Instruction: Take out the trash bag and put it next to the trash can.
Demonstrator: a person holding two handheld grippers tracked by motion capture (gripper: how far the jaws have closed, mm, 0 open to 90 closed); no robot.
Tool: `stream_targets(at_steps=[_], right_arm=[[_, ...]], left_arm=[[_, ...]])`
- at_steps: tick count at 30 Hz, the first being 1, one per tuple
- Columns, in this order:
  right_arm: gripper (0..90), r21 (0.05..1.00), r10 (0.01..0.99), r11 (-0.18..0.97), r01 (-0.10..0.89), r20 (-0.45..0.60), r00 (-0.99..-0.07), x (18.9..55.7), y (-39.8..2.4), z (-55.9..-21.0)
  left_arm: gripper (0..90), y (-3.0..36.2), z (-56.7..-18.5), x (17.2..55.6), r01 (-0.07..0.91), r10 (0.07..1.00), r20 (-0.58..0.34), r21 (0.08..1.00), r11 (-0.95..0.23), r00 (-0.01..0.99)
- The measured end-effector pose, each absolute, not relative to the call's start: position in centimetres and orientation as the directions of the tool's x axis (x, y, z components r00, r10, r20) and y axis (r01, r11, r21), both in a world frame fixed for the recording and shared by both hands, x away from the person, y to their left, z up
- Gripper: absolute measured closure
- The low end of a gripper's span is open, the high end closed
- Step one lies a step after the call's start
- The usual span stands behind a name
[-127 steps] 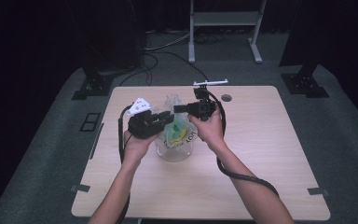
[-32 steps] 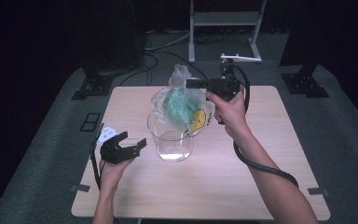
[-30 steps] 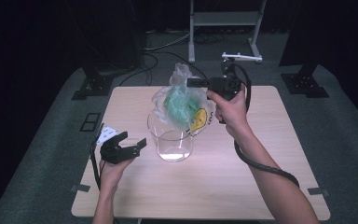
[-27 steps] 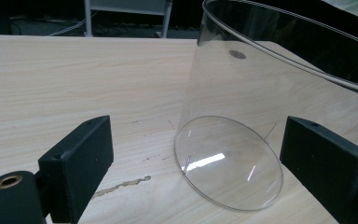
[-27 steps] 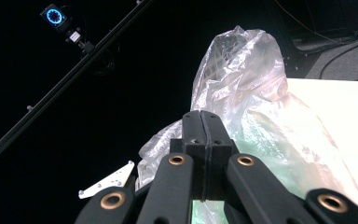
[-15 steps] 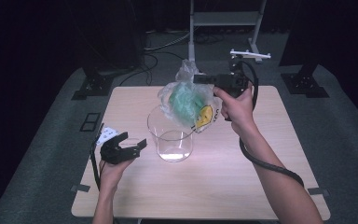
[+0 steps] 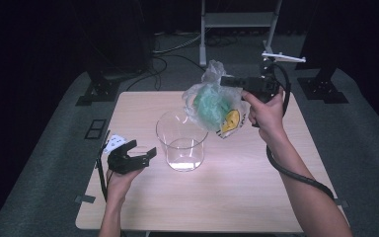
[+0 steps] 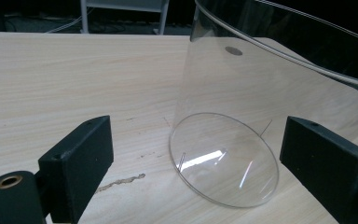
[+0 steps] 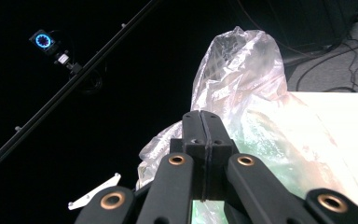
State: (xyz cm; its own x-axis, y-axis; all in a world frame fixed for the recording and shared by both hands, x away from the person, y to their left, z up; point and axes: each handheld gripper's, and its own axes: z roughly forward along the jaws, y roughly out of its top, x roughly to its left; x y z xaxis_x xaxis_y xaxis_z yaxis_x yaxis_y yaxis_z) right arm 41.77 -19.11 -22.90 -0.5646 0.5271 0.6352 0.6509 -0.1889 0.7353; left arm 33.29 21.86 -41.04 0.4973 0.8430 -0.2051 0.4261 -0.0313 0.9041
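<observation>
A clear plastic bag (image 7: 212, 101) with green stuff and a yellow smiley print hangs in the air above the table's back middle, right of and above the glass jar (image 7: 181, 140). My right gripper (image 7: 223, 80) is shut on the bag's neck; in the right gripper view its jaws press together over the crinkled plastic bag (image 9: 242, 74). The jar stands upright and empty at the table's centre. My left gripper (image 7: 145, 151) rests on the table left of the jar, open; in the left gripper view the glass jar (image 8: 223, 121) stands just ahead of its spread jaws.
The wooden table (image 7: 256, 187) has free room on its right and front. A small dark hole (image 8: 233, 50) shows in the tabletop beyond the jar. Dark floor, stand feet and a metal rack (image 7: 237, 19) lie beyond the far edge.
The right gripper has lifted the bag out of the jar and carried it up and to the right. The left gripper let go of the jar and drew back to the left.
</observation>
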Motion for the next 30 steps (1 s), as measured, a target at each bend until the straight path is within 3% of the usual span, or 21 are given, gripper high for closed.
stream_targets(at_steps=[30], right_arm=[[90.0, 0.706, 0.573, -0.267, 0.656, 0.663, -0.481, 42.1, -24.3, -24.9]], left_arm=[[8.5, 21.9, -41.1, 33.3, 0.423, 0.836, -0.215, 0.906, -0.022, 0.504]])
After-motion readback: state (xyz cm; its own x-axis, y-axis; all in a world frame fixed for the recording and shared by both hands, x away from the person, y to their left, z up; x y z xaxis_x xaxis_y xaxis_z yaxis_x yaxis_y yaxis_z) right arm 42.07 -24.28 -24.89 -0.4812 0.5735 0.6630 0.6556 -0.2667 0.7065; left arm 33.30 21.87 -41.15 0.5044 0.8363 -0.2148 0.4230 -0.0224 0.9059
